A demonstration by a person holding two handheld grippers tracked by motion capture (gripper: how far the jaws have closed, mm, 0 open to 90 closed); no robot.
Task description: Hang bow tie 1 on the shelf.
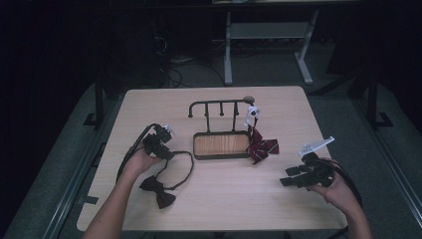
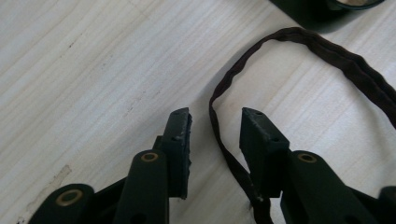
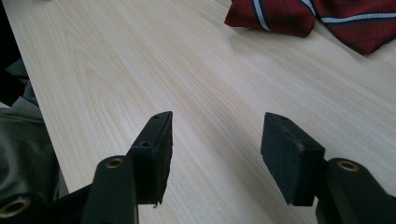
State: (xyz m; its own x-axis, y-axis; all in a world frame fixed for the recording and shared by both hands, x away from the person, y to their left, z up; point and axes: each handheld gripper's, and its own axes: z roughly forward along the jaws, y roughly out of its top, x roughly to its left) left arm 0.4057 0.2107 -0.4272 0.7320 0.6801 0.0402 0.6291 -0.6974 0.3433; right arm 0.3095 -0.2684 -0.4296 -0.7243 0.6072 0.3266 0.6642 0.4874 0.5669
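Note:
A dark brown bow tie [image 1: 158, 190] lies on the table near the front left, and its long strap [image 1: 186, 167] loops up toward the stand. My left gripper [image 1: 166, 153] is low over that strap. In the left gripper view the strap [image 2: 219, 126] runs between the jaws of the left gripper [image 2: 215, 114], which stand a little apart from it on both sides. My right gripper [image 1: 286, 177] rests at the front right, and in the right gripper view its jaws [image 3: 217, 123] are wide open over bare wood.
A black hook stand with a wooden base [image 1: 221, 144] sits mid-table. A red striped tie [image 1: 261, 147] hangs from its right end and spills onto the table [image 3: 317, 16]. A white tag [image 1: 252, 113] is at that hook. A metal desk frame stands beyond the table.

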